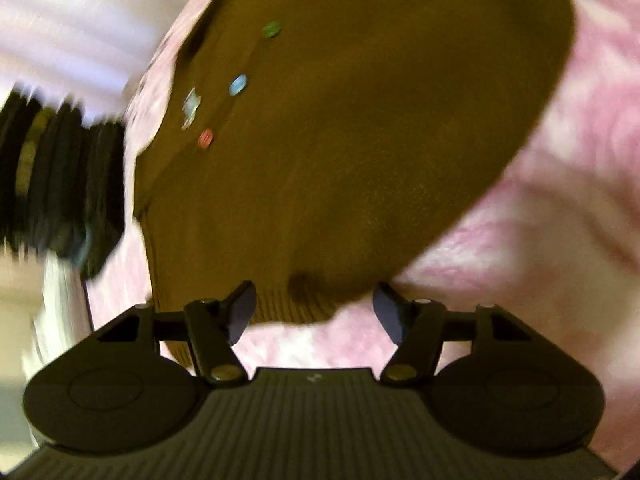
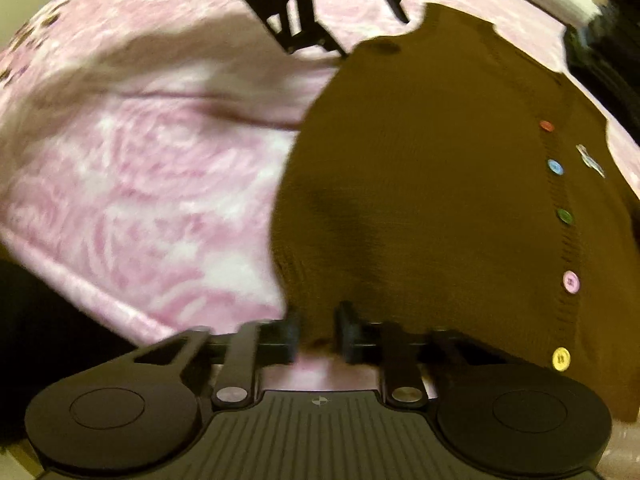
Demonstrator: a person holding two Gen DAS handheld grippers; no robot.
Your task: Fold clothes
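Note:
A brown knitted cardigan (image 1: 352, 152) with a row of coloured buttons (image 1: 238, 84) lies flat on a pink floral blanket (image 1: 540, 240). My left gripper (image 1: 314, 312) is open, its fingers standing either side of the cardigan's ribbed edge. In the right wrist view the cardigan (image 2: 440, 184) fills the right half. My right gripper (image 2: 318, 332) is partly closed at the cardigan's ribbed hem; motion blur hides whether cloth is pinched. The left gripper (image 2: 360, 20) shows open at the far edge of the cardigan.
The pink blanket (image 2: 140, 184) has a long crease left of the cardigan. A black ribbed object (image 1: 60, 184) and white bedding (image 1: 68, 28) lie beyond the blanket's edge. A dark area (image 2: 36, 340) borders the blanket on the near left.

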